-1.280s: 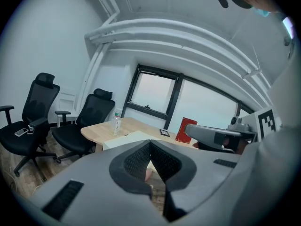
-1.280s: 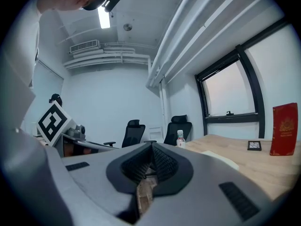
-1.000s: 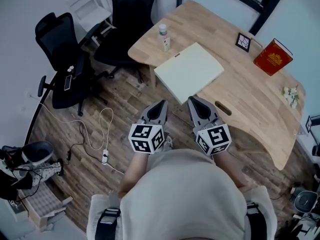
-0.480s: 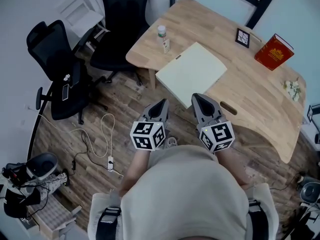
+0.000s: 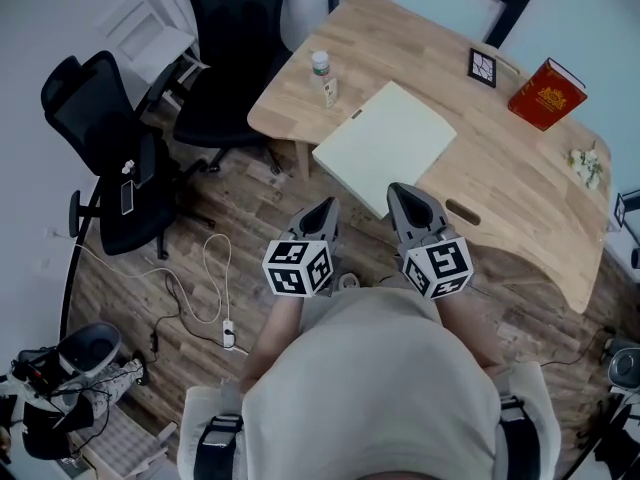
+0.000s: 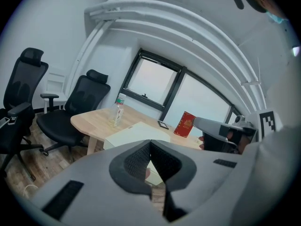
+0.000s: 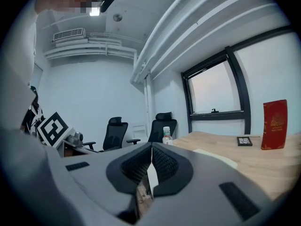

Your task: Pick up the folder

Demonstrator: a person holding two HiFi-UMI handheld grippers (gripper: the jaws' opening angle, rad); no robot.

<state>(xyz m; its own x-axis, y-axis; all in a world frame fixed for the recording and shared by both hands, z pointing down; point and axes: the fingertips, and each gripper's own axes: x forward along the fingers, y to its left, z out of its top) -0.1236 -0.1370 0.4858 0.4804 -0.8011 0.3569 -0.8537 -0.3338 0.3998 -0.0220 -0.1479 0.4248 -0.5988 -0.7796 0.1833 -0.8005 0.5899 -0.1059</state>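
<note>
A pale cream folder (image 5: 385, 146) lies flat on the wooden table (image 5: 500, 198), its near corner jutting past the table's edge; it also shows in the left gripper view as the folder (image 6: 136, 133) and in the right gripper view as the folder (image 7: 211, 155). My left gripper (image 5: 327, 206) hangs over the floor, a little short of the folder's near edge, shut and empty. My right gripper (image 5: 396, 190) is beside it, its tip just at the folder's near corner, jaws together with nothing between them.
On the table stand a small bottle (image 5: 323, 72), a red book (image 5: 546, 93) and a small dark frame (image 5: 483, 67). Two black office chairs (image 5: 105, 158) (image 5: 232, 48) stand left of the table. A white cable (image 5: 205, 268) lies on the wood floor.
Both grippers have moved a little forward and down toward the folder's near edge, staying shut. The view has shifted slightly with the head.
</note>
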